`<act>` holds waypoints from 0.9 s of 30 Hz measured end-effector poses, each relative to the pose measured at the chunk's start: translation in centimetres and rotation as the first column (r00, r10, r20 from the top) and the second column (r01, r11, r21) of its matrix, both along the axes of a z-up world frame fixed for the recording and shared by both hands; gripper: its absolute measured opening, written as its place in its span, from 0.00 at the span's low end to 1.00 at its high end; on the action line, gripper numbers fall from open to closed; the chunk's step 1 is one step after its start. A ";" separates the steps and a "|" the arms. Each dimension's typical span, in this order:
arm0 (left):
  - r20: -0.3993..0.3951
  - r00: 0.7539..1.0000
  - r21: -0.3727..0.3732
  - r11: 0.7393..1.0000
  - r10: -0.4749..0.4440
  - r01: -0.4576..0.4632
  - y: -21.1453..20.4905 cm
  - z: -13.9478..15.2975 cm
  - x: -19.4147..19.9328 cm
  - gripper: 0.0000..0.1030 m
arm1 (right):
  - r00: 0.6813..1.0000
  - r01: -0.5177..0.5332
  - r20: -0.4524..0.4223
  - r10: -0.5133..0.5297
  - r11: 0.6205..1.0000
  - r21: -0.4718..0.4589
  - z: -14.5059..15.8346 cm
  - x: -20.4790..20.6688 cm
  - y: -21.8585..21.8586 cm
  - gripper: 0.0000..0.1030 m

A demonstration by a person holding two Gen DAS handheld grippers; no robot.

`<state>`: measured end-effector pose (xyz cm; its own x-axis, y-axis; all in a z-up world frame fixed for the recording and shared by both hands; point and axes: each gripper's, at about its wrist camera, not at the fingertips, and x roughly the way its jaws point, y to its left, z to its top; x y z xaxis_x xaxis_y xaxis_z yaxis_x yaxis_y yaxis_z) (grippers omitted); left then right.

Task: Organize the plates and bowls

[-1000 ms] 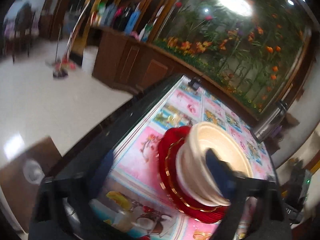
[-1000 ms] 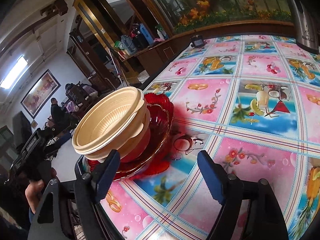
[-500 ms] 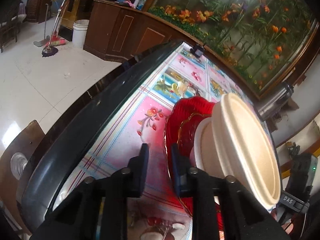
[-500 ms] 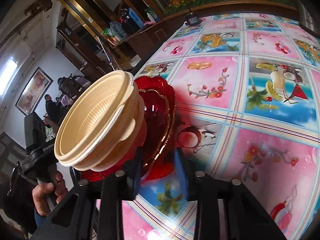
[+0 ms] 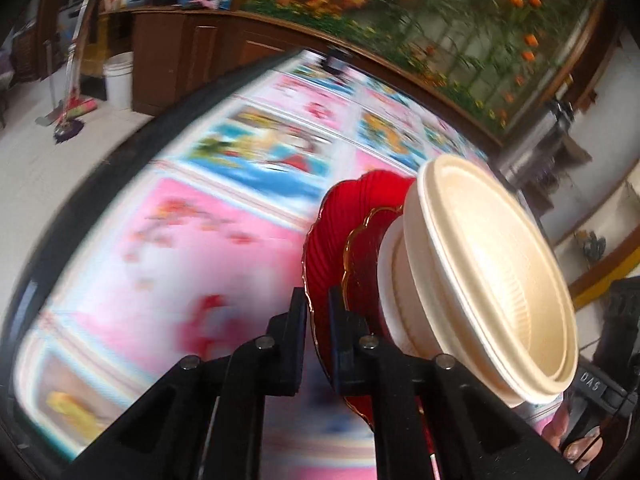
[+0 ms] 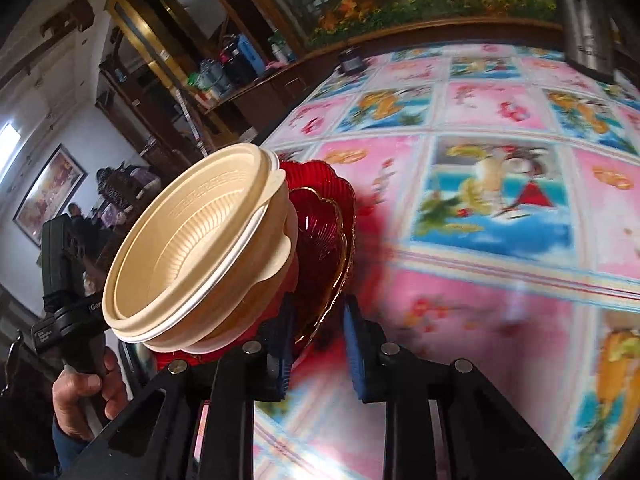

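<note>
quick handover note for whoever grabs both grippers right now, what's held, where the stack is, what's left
Left gripper: shut on the rim of the red plates.
Right gripper: clamped on the opposite rim of the red plates.
Stack: cream bowls nested on the plates, the whole stack tilted between the two grippers above the patterned tablecloth.
Done: bowls and plates gathered into one stack and gripped on both sides.
Left: probably carry it level to its spot, set it down, then open both grippers.

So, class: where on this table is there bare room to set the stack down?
Free: the patterned cloth between the red plates and the steel kettle by the far wall. Crowded: the near edge, where both claws grip the plates under the cream bowls.
</note>
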<state>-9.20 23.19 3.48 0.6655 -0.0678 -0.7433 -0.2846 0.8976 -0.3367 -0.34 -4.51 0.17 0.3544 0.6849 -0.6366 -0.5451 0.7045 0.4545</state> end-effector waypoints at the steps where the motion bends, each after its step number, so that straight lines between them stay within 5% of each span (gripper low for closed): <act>1: -0.004 1.000 0.016 1.000 -0.022 0.022 -1.8 0.0 1.2 0.08 | 0.999 0.030 0.013 -0.030 1.000 -0.004 0.2 0.3 -1.3 0.25; 10: 0.000 0.993 0.058 0.991 -0.120 0.120 -10.9 -0.3 7.3 0.09 | 0.962 0.272 0.006 -0.272 0.962 -0.008 -0.3 2.9 -11.1 0.25; 17: 0.032 0.992 0.034 0.992 -0.126 0.124 -11.9 -0.6 8.8 0.09 | 0.937 0.350 0.040 -0.347 0.934 -0.073 -0.3 3.3 -12.0 0.26; 20: 0.033 0.994 -0.021 0.994 -0.106 0.107 -10.9 -0.7 8.3 0.21 | 0.938 0.346 0.013 -0.346 0.937 -0.050 -0.5 3.5 -12.5 0.27; 23: 0.067 0.993 -0.050 0.994 -0.097 0.101 -10.0 -0.4 6.9 0.61 | 0.939 0.345 -0.003 -0.345 0.938 -0.041 -0.4 3.4 -12.7 0.27; 27: 0.115 0.988 -0.037 0.993 -0.105 0.109 -9.5 0.6 4.7 0.66 | 0.935 0.355 -0.011 -0.355 0.935 -0.008 -0.2 3.1 -13.3 0.40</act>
<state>-4.50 13.67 4.13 0.7321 -0.1733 -0.6588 -0.1457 0.9048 -0.4000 2.81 -17.81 -0.07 0.5664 0.5121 -0.6457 -0.2532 0.8537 0.4550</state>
